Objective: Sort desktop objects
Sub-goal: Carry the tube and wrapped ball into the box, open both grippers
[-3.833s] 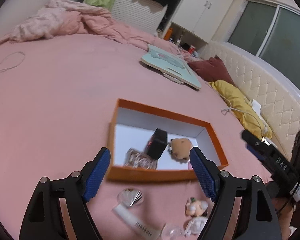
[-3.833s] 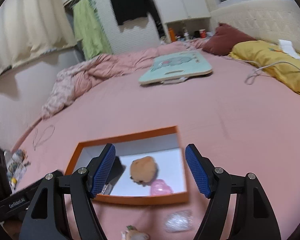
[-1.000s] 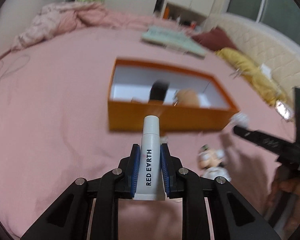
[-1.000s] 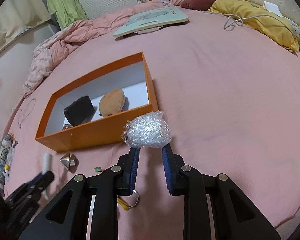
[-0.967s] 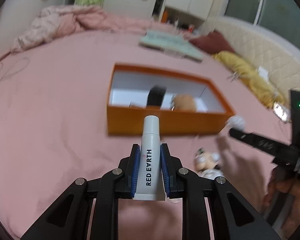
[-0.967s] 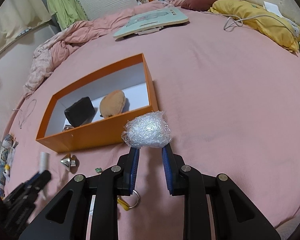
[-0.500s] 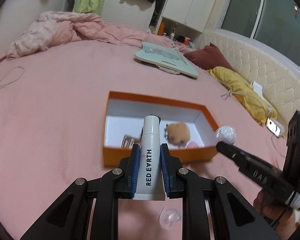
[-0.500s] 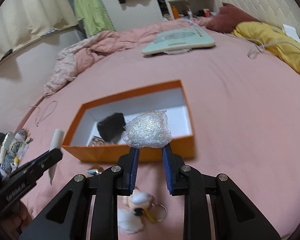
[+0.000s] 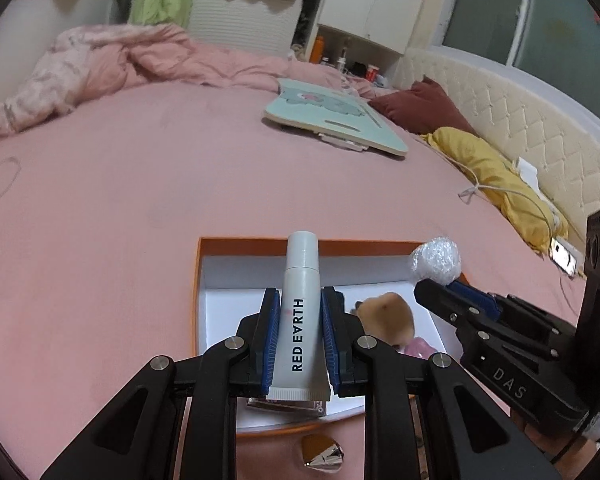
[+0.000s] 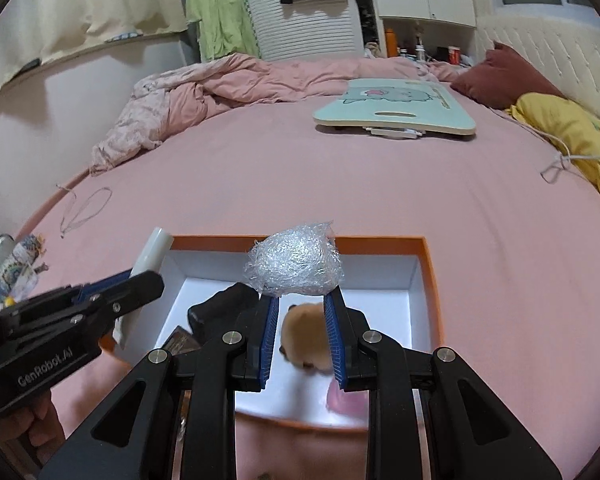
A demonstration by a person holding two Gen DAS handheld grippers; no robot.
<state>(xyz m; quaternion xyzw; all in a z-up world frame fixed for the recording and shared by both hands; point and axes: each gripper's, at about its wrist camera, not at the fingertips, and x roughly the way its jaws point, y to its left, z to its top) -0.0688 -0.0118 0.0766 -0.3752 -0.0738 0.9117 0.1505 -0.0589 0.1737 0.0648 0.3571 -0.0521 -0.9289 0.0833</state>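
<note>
Dim, warm indoor light with soft shadows; fisheye bends the edges, dark vignette corners; the box's (image 10: 430,280) near rim blurs.

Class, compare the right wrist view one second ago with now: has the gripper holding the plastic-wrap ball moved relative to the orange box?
Yes. The right gripper has carried the plastic-wrap ball forward from outside the near wall to above the orange box.

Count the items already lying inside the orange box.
4 visible in the orange box: black pouch at left, shiny packet near the front, tan plush in the middle, pink item front right. The grippers may hide more.
</note>
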